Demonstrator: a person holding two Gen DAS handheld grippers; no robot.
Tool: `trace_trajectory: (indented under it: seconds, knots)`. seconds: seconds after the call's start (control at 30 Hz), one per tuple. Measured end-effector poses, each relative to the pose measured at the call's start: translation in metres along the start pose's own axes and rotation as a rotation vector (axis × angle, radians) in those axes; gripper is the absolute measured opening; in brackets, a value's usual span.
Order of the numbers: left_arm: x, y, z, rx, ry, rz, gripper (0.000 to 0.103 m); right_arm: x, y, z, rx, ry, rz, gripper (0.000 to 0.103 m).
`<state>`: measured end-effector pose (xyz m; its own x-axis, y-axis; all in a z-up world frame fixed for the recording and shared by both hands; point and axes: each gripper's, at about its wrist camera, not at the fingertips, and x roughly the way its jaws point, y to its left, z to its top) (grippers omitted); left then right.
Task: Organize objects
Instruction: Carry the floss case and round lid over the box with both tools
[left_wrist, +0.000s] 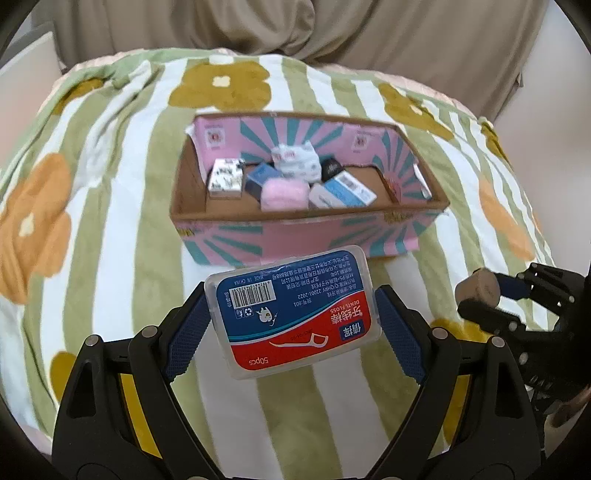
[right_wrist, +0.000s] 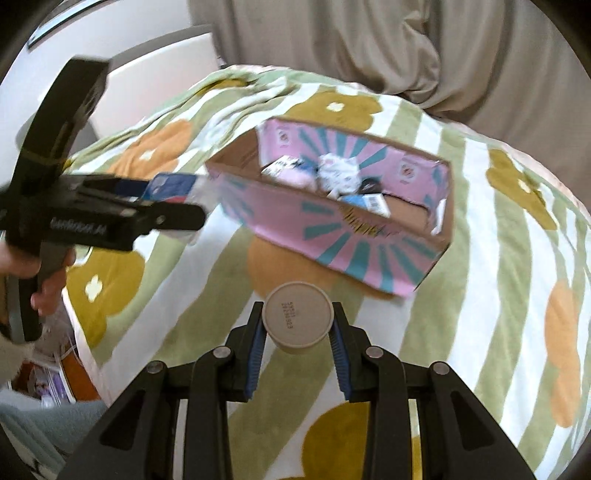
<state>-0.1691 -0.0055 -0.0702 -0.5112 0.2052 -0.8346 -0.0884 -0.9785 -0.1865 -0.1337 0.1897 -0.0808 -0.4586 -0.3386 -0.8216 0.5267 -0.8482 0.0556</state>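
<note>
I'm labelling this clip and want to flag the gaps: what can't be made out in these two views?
- Left wrist view: the dental floss box hides the blanket beneath it; its sides sit behind the left gripper pads.
- Right wrist view: the round tan container shows mostly its end; its body is foreshortened.
- Cardboard box: its near wall hides the bottoms of the items inside.
- Right wrist view: motion blur smears those items.

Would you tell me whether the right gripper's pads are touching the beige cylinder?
Touching: in the right wrist view, both blue pads of the right gripper press against opposite sides of the beige cylinder, holding it above the blanket.
</note>
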Motion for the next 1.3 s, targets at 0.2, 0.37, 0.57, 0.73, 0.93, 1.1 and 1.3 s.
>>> trace_trajectory:
  seconds: [0.2,0.37,0.57,0.73,0.93,1.1,1.3]
  knots:
    - [-0.006,0.011,0.026,0.003,-0.027,0.012,0.086,-0.005,-0.013,0.034,0.074,-0.019,-0.026,0.031]
    - [0.003,0.020,0.048,-0.007,-0.033,0.021,0.086,0.001,-0.021,0.062,0.108,-0.028,-0.045,0.031]
    - [0.022,0.028,0.078,0.023,-0.048,0.042,0.086,0.016,-0.038,0.092,0.154,-0.033,-0.081,0.031]
    - [0.042,0.035,0.101,0.048,-0.046,0.059,0.086,0.038,-0.058,0.111,0.187,-0.018,-0.119,0.031]
    - [0.073,0.046,0.121,0.035,-0.017,0.069,0.086,0.066,-0.082,0.125,0.234,0.021,-0.142,0.031]
    - [0.096,0.051,0.130,0.019,-0.004,0.075,0.086,0.088,-0.095,0.133,0.259,0.042,-0.148,0.031]
    - [0.120,0.060,0.134,0.012,0.021,0.085,0.086,0.115,-0.106,0.138,0.265,0.075,-0.160,0.031]
